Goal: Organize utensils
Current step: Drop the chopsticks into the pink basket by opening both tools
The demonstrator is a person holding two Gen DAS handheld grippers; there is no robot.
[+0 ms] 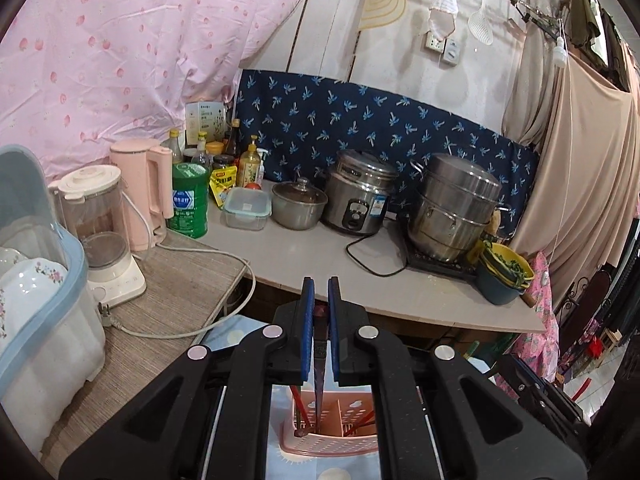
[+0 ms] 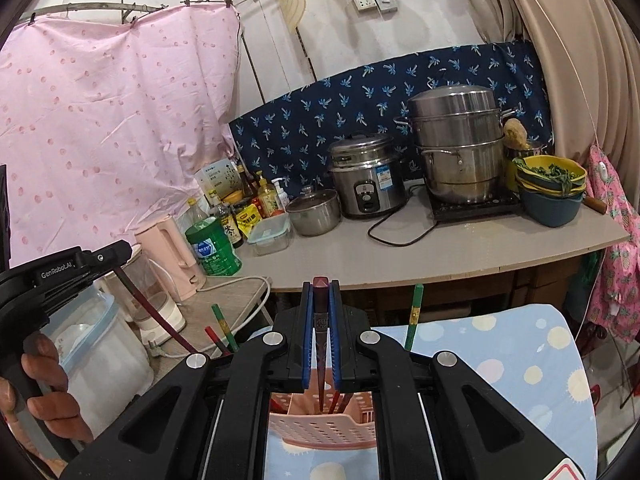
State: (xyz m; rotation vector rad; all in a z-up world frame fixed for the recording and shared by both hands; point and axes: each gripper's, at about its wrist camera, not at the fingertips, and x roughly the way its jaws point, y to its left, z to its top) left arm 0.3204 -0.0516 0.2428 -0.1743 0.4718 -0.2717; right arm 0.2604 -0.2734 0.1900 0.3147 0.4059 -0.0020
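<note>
Left gripper [image 1: 321, 292], black plastic with blue rubber pads, closed on a dark red chopstick [image 1: 319, 364], thin and glossy, at lower centre of the left view. Tip of this chopstick pointing down into a pink plastic basket [image 1: 332, 440] with rows of small oval holes and a divider inside, at the bottom of the frame.

Right gripper [image 2: 321, 290], same black and blue build, clamped on a second chopstick [image 2: 321, 332], dark red with a square faceted top and an engraved emblem, not readable. Its lower end inside the same basket [image 2: 320, 428], among other red sticks.

Two green chopsticks [image 2: 414, 316] with a gold band standing up beside the right gripper, one at each side of it in the right view. Basket resting on a light blue cloth [image 2: 520, 368] with pale dots.

At left edge of the right view, the other tool with white writing "GenRobot.AI", held by a hand [image 2: 44, 384].

Further back on the grey counter [image 1: 312, 252]: shiny steel rice cooker [image 1: 360, 196], tall stacked steel pot [image 1: 456, 208], green can [image 1: 188, 204] with blue label, text too small to read.
</note>
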